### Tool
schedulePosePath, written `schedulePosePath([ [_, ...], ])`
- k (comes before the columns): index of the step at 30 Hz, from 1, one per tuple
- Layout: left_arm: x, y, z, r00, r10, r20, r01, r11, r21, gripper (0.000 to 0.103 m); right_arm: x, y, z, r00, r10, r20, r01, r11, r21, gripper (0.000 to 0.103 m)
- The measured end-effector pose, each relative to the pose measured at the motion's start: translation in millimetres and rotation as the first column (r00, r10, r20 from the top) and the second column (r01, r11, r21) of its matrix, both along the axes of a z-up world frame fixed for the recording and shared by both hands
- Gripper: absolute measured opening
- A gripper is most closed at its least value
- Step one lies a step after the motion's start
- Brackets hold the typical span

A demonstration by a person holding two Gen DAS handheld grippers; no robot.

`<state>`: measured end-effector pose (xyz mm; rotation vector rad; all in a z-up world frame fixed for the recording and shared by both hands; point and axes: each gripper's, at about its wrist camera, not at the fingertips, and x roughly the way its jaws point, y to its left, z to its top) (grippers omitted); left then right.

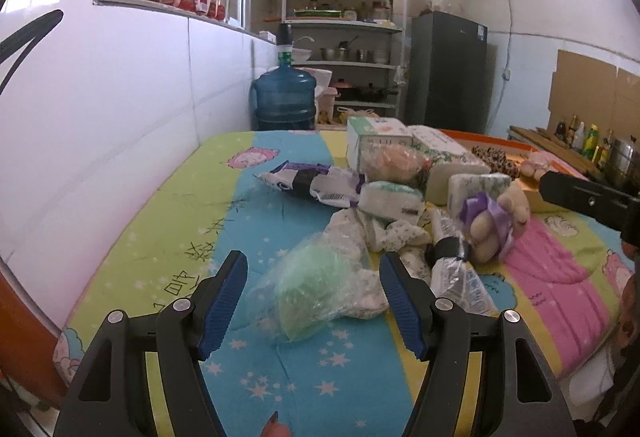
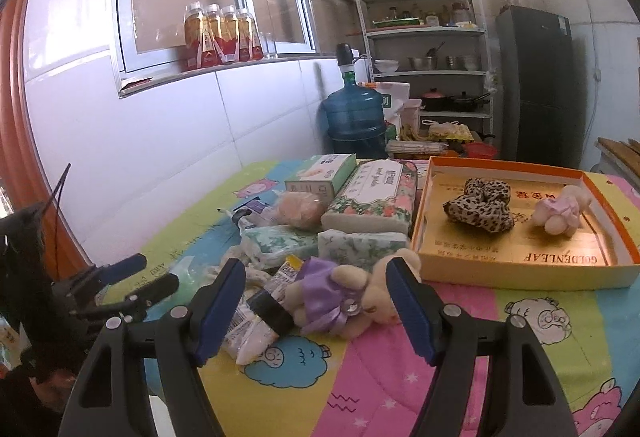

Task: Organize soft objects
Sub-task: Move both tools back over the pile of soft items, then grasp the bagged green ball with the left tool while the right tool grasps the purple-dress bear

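Reaching into a crowded pile is where this could slip. The left gripper (image 1: 312,301) stands open, empty, with a crinkled clear bag of green stuff (image 1: 316,293) lying between its jaws but not pressed; closing too shallow would likely pinch only film, and the bag could slide out or drag the patterned cloth (image 1: 384,233) lying against it. The right gripper (image 2: 316,309) is likewise open and holds nothing, framing a small teddy bear in a purple dress (image 2: 344,297). Beside the bear lies a taped plastic packet (image 2: 260,317), close enough that one pad might catch it along with the toy.

Everything lies on a table under a bright cartoon-print cover (image 1: 280,377) of yellow, blue and pink bands. Behind the pile sit tissue packs (image 2: 372,205) and a green tissue box (image 2: 324,173). An orange-rimmed cardboard tray (image 2: 420,213), probably the collecting place, already holds a leopard-print scrunchie (image 2: 480,209) and a pale pink plush (image 2: 560,217).

The room is a tiled kitchen: a blue water jug (image 2: 354,117), metal shelves of pots (image 2: 428,49), a dark fridge (image 2: 536,77), and bottled drinks (image 2: 220,37) on the window ledge.
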<state>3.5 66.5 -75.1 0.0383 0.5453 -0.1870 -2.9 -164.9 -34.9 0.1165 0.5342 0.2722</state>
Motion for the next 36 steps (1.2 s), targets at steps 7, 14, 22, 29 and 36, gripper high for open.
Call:
schedulePosePath([
  [7,11,3,-11,1.000,-0.006,-0.020,0.006,1.000,-0.012,0.070,5,6,-7,1.000,0.002,-0.020,-0.003,1.000,-0.010,0.072],
  [14,26,7,-18,0.999,-0.014,-0.052,0.012,0.999,-0.031,0.070,11,8,-12,0.999,-0.005,-0.034,0.005,1.000,-0.016,0.072],
  [22,39,11,-32,0.994,-0.037,-0.106,0.031,0.998,-0.054,0.051,16,8,-19,0.998,-0.020,-0.055,0.018,1.000,-0.020,0.072],
  [29,32,11,-28,0.997,-0.030,-0.066,0.025,0.998,-0.066,0.045,22,1,-29,0.995,-0.048,-0.085,0.047,0.999,-0.017,0.072],
  [36,19,12,-4,1.000,0.000,0.005,0.000,0.997,-0.080,0.045,32,-3,-37,0.990,-0.068,-0.126,0.066,0.998,-0.015,0.075],
])
